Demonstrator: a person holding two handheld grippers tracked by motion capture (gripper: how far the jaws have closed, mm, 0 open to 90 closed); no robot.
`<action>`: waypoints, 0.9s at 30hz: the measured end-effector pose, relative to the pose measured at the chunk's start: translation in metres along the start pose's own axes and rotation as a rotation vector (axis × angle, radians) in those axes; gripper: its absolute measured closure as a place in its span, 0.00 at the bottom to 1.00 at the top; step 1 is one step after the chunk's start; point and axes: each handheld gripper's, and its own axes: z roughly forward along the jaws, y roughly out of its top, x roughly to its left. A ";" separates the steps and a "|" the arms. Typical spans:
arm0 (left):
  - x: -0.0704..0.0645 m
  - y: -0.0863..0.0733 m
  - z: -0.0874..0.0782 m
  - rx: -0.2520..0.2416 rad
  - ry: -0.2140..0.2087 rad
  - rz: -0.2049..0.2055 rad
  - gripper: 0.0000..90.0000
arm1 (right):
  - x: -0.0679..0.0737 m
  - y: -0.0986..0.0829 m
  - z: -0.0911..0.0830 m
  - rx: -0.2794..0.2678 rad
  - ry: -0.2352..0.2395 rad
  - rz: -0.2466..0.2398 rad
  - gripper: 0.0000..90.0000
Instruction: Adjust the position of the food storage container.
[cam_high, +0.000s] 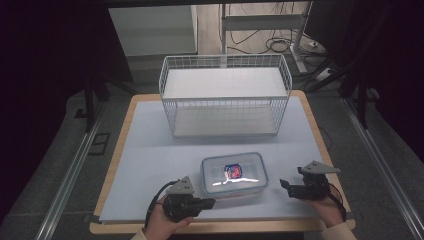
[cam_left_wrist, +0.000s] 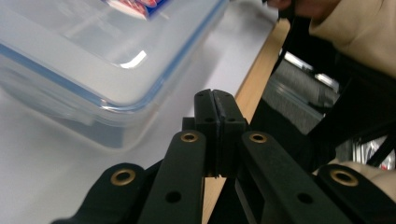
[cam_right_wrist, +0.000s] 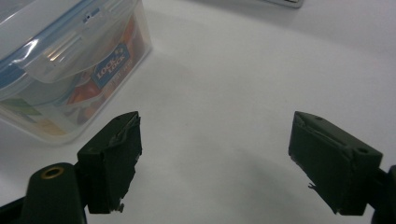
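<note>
Lidded container (cam_high: 234, 175) on surface (cam_high: 150, 150), near front edge, between both tongs. Left tongs (cam_high: 210, 202) pressed together, empty, at its near-left corner. Right tongs (cam_high: 285, 186) spread wide, empty, just right. Advice: approach level, square to side latch.

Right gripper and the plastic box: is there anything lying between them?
No. In the high view, only bare white table lies between the right gripper and the box.
</note>
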 end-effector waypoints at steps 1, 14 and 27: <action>-0.001 -0.001 0.004 0.014 0.001 0.007 1.00 | 0.000 0.000 0.000 0.000 -0.001 0.000 0.20; 0.007 -0.004 0.024 0.067 0.072 0.001 1.00 | 0.000 0.000 0.001 0.004 -0.004 0.000 0.20; 0.021 -0.003 0.025 0.061 0.113 -0.037 1.00 | 0.000 -0.001 0.001 0.006 -0.010 0.000 0.20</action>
